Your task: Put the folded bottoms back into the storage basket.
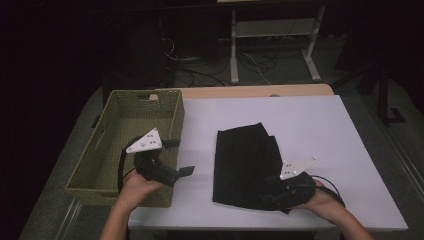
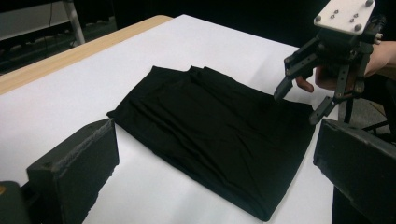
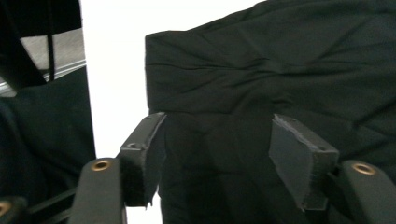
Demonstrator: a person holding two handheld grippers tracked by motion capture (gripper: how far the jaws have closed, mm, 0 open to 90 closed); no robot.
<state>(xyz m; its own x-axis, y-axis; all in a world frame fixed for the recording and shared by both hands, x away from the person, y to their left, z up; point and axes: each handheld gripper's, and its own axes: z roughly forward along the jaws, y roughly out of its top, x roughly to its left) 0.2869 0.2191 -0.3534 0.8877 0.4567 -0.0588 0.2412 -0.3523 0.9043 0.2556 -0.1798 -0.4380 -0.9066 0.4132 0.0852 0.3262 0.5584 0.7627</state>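
— Black folded cloth [image 1: 245, 167], soft and creased, lies flat on the white table top [image 1: 310, 125], to the right of the woven olive-green basket [image 1: 112, 107]. Where are the grippers?

— The right gripper [image 2: 299, 100] hovers at the cloth's near right corner, jaws apart with nothing clamped. The left gripper [image 1: 181, 157], jaws spread wide and empty, sits over the basket's right wall.

A: The cloth [image 1: 245, 165] is matt black fabric, softly creased. The basket [image 1: 172, 117]?

B: Woven, rough, olive fibre. The table [image 1: 310, 125] has a smooth white matt top with a pale wood edge; the pads [image 3: 299, 158] look coarse.
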